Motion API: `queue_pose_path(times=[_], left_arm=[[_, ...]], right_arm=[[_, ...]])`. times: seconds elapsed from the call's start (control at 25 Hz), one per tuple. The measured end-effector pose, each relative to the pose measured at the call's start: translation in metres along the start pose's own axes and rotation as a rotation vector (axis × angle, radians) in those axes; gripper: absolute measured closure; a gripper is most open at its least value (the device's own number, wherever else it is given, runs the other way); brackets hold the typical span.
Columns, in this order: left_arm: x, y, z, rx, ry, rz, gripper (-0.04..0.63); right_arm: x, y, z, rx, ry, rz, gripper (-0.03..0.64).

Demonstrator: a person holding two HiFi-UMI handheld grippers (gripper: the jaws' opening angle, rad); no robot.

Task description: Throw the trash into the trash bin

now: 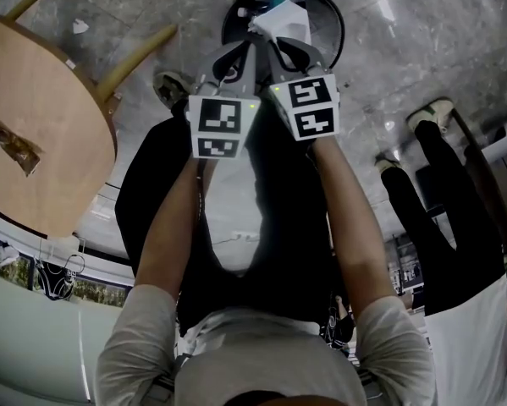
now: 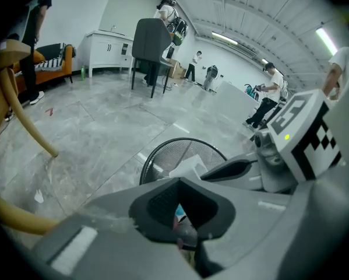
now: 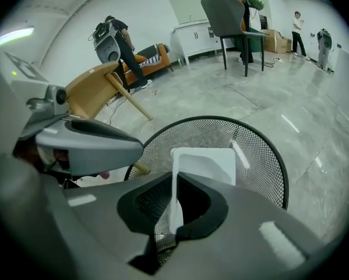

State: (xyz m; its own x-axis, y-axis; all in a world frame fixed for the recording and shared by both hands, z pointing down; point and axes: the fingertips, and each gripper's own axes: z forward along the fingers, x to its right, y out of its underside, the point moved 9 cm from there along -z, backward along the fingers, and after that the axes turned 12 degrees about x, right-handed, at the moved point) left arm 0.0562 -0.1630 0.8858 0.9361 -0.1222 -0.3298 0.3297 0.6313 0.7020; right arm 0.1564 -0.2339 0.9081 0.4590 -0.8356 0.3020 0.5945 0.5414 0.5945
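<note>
presently both grippers are held side by side above the black mesh trash bin (image 1: 336, 24), which is set on the grey stone floor (image 1: 405, 83). the right gripper (image 3: 177, 226) is found clenched on the rim of a white plastic tray (image 3: 206, 165), which is held upright over the bin's opening. the left gripper (image 2: 177, 233) is seen closed on a small pink scrap (image 2: 174, 223), only partly visible. a round wooden table (image 1: 33, 117) is noted near the bin.

Right gripper (image 3: 174, 221) fingers clamp white tray (image 3: 204, 165); left gripper (image 2: 183, 229) fingers close together; both tilted down
</note>
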Motion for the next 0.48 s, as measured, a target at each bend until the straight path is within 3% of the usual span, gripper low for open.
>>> queue_pose_path(times=[0.48], left_arm=[[-0.004,-0.002,0.02,-0.032,0.025,0.023,0.578]], right_arm=[[0.018,0.011,0.025,-0.018,0.061,0.071,0.578]])
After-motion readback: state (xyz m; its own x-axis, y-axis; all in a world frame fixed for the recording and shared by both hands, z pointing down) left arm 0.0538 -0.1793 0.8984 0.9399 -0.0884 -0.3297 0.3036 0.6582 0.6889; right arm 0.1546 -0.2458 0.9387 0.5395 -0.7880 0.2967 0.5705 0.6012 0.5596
